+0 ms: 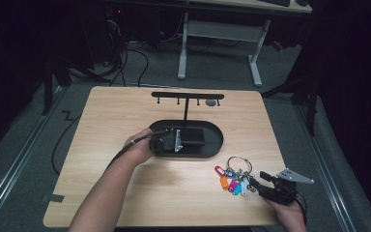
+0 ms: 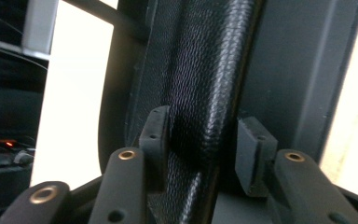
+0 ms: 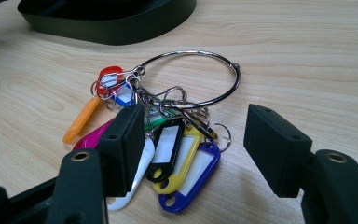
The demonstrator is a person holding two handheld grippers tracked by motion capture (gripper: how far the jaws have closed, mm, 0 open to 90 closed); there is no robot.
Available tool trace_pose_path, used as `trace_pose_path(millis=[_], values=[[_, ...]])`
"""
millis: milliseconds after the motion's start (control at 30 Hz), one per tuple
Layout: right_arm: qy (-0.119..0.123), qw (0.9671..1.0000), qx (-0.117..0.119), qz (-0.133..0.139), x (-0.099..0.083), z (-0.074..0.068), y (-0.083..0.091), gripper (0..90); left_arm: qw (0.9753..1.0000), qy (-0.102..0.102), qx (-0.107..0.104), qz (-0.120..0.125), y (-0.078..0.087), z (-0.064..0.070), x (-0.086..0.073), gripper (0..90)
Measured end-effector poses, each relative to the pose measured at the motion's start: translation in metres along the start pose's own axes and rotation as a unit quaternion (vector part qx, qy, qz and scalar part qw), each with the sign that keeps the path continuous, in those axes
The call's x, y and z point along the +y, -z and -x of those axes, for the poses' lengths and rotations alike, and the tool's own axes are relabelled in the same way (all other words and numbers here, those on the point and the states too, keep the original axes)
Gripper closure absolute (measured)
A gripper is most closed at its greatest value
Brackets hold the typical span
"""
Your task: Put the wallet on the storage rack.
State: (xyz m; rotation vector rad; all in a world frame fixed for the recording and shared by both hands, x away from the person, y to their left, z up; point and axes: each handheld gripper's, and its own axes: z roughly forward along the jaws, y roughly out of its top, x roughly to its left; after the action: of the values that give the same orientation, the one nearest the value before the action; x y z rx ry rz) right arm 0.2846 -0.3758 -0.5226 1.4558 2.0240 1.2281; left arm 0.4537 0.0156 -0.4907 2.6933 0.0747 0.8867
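Note:
A black leather wallet (image 1: 194, 137) lies in the black oval tray (image 1: 217, 141) at mid-table. My left gripper (image 1: 182, 139) reaches into the tray from the left. In the left gripper view its pads (image 2: 156, 135) press both sides of the wallet (image 2: 205, 102), so that gripper (image 2: 200, 140) is shut on it. A steel key ring (image 1: 239, 164) with several coloured tags (image 1: 232, 184) rests on the table at the front right. My right gripper (image 1: 258, 180) is just right of the tags. Its jaws (image 3: 193, 126) stand open over the tags (image 3: 186, 158), and the ring (image 3: 191, 52) lies beyond them.
A black T-shaped hook stand (image 1: 187, 95) rises from the tray's far side, with a small grey thing (image 1: 211, 102) by its right end. The tray's near wall (image 3: 121, 28) lies just past the keys. The table's right edge is close to my right hand (image 1: 290, 215).

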Motion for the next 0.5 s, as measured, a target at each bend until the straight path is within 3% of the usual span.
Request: trace_pose_path(millis=[167,267,400,500], values=[[0.001,1.0,-0.001,-0.001,0.001,0.0,0.0,38.5,0.9998,0.015,-0.01,-0.007,0.004,0.002,-0.004,56.8],[0.004,1.0,-0.001,0.0,0.001,0.0,-0.001,38.5,0.9994,0.032,-0.008,0.006,0.012,0.0,-0.007,57.0],[0.002,1.0,-0.002,0.002,0.002,0.0,0.0,38.5,0.9961,0.081,-0.011,0.032,0.029,-0.002,-0.01,54.2],[0.002,1.0,-0.003,0.001,0.002,0.0,0.0,38.5,0.992,0.11,-0.012,0.06,0.042,0.003,-0.015,53.2]])
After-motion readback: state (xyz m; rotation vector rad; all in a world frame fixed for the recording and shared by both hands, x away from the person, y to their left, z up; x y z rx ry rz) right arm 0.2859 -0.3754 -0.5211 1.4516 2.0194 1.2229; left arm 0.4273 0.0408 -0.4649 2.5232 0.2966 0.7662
